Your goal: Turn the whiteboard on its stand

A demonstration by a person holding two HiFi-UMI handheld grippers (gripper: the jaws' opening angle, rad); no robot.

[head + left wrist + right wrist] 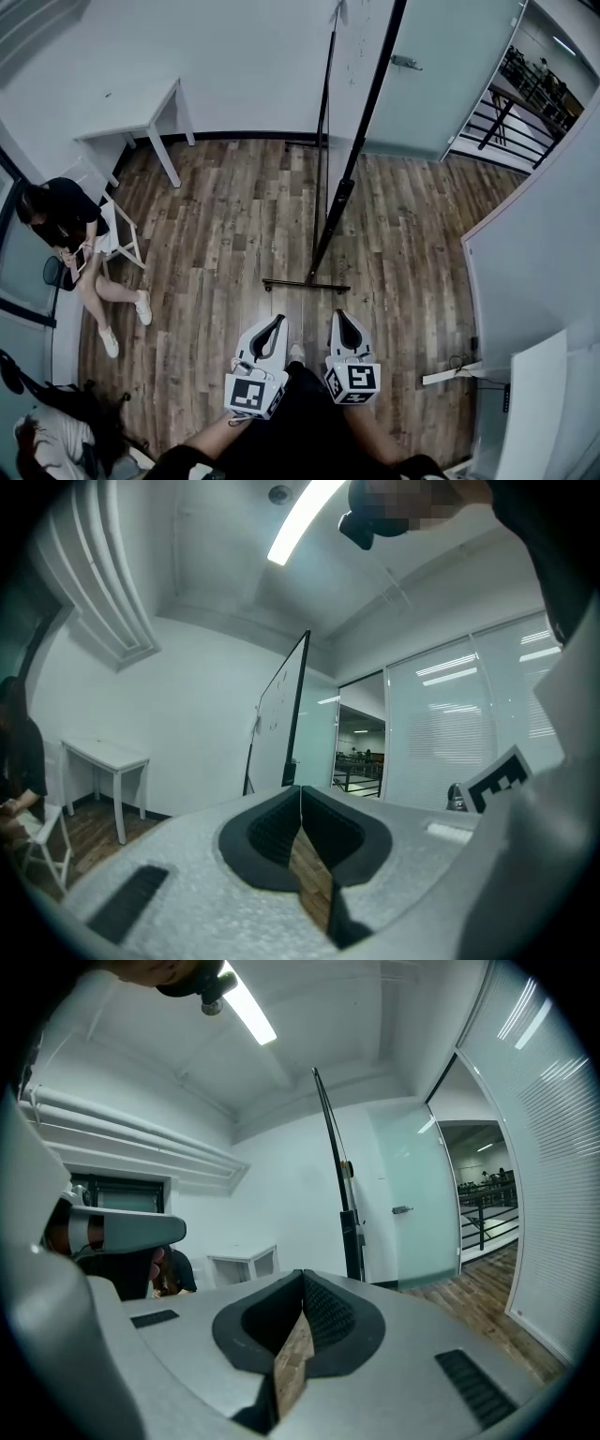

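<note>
The whiteboard (364, 112) stands edge-on ahead of me, a thin black-framed panel on a black stand whose foot bar (306, 284) lies on the wood floor. In the left gripper view the whiteboard (279, 726) shows its white face at an angle. The right gripper view catches only the whiteboard's dark edge (336, 1180). My left gripper (276, 322) and right gripper (345, 319) hover side by side, a short way in front of the foot bar and touching nothing. Both are shut, with the jaws closed tip to tip and nothing between them.
A white table (141, 127) stands against the far wall at left. A person (66, 225) sits on a chair at left. A frosted glass door (441, 75) is behind the board, with a railing (511, 103) beyond. A white panel (534, 412) leans at the right.
</note>
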